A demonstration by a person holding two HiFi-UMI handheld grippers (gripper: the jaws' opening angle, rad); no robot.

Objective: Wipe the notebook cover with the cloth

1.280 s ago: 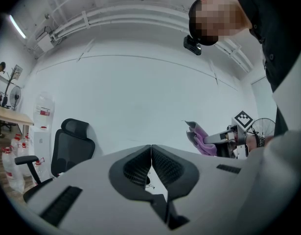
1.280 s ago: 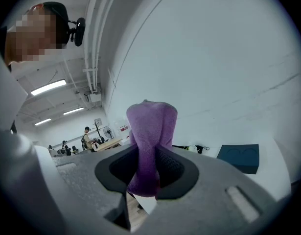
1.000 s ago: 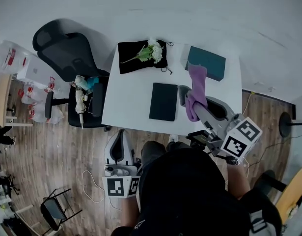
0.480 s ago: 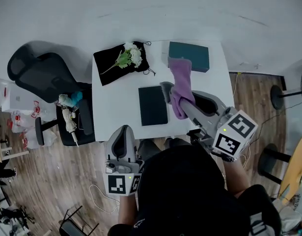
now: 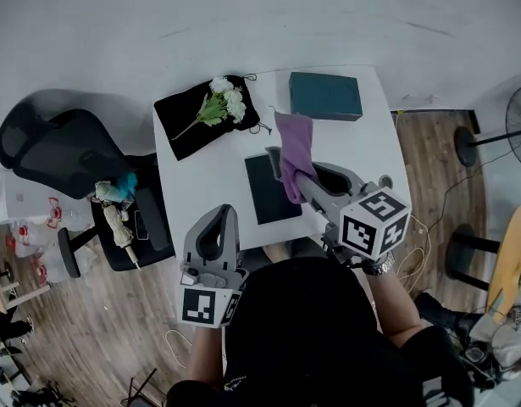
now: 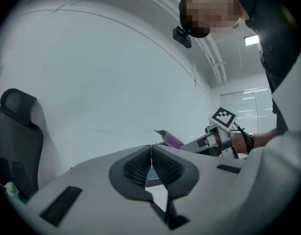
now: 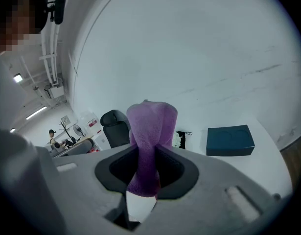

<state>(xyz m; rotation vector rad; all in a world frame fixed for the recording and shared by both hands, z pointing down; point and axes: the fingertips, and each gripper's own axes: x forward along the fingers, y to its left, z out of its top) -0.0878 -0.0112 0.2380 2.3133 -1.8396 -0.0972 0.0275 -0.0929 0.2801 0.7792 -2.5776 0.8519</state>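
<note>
A dark notebook (image 5: 267, 192) lies flat on the white table (image 5: 370, 155), near its front edge. My right gripper (image 5: 284, 170) is shut on a purple cloth (image 5: 296, 147), which hangs over the notebook's far right corner. In the right gripper view the cloth (image 7: 149, 131) stands up from between the jaws of the right gripper (image 7: 146, 155). My left gripper (image 5: 223, 217) is shut on nothing and sits at the table's front edge, left of the notebook. In the left gripper view the jaws of the left gripper (image 6: 151, 156) meet, with the cloth (image 6: 171, 140) beyond them.
A teal box (image 5: 325, 96) lies at the table's back right. A black pouch (image 5: 192, 125) with white flowers (image 5: 226, 98) is at the back left. Left of the table stands an office chair (image 5: 48, 155), with a second seat holding clutter (image 5: 120, 219) beside it. A fan (image 5: 518, 117) stands far right.
The right gripper has carried the cloth left, from beside the notebook to over its far right corner. The left gripper has come up to the table's front edge.
</note>
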